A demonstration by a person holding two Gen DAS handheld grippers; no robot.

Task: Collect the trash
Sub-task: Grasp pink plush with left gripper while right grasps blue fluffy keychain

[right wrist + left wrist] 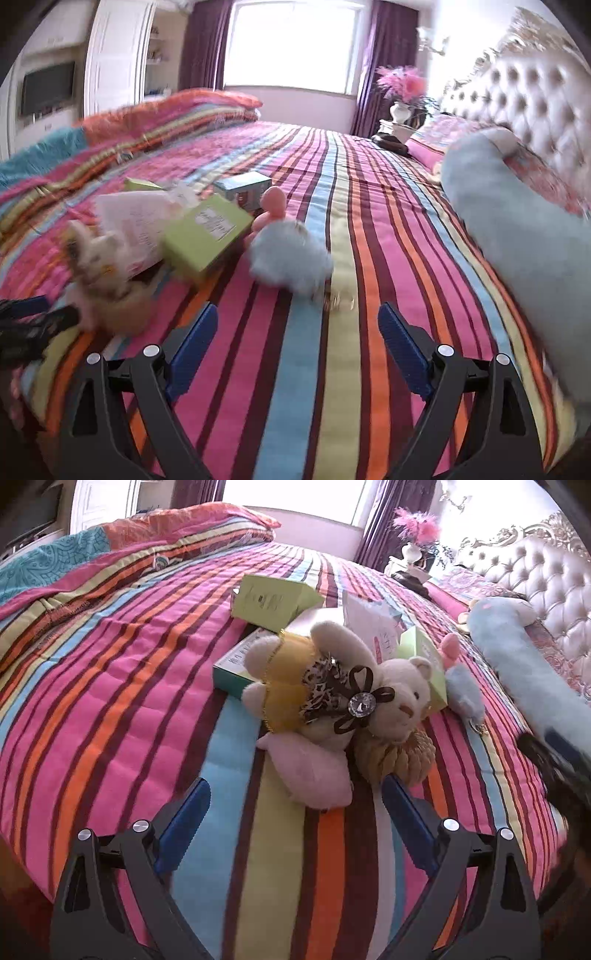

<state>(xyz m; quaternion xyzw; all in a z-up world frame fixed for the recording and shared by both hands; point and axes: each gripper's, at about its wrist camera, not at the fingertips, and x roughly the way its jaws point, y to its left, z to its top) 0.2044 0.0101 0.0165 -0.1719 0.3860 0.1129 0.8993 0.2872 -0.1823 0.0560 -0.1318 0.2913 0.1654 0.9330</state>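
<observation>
On the striped bedspread [110, 701] lies a heap of litter and toys. The litter includes a green carton [273, 598], a teal box [231, 668], white paper [369, 620] and a second green carton [424, 657]. A cream teddy bear [332, 686] sprawls over them. My left gripper [295, 781] is open above the bed, just short of a pink plush [310, 771], with nothing between its pads. My right gripper [297, 310] is open and empty over bare bedspread. From there a green carton [207, 236], a small blue box [243, 186] and white paper [136, 221] lie ahead to the left.
A fluffy blue plush [291, 258] lies just ahead of the right gripper. A long blue plush pillow [517, 229] runs along the tufted headboard [535, 103]. A folded quilt [166, 110] sits at the far left, and a vase of pink flowers [402, 88] stands beyond the bed.
</observation>
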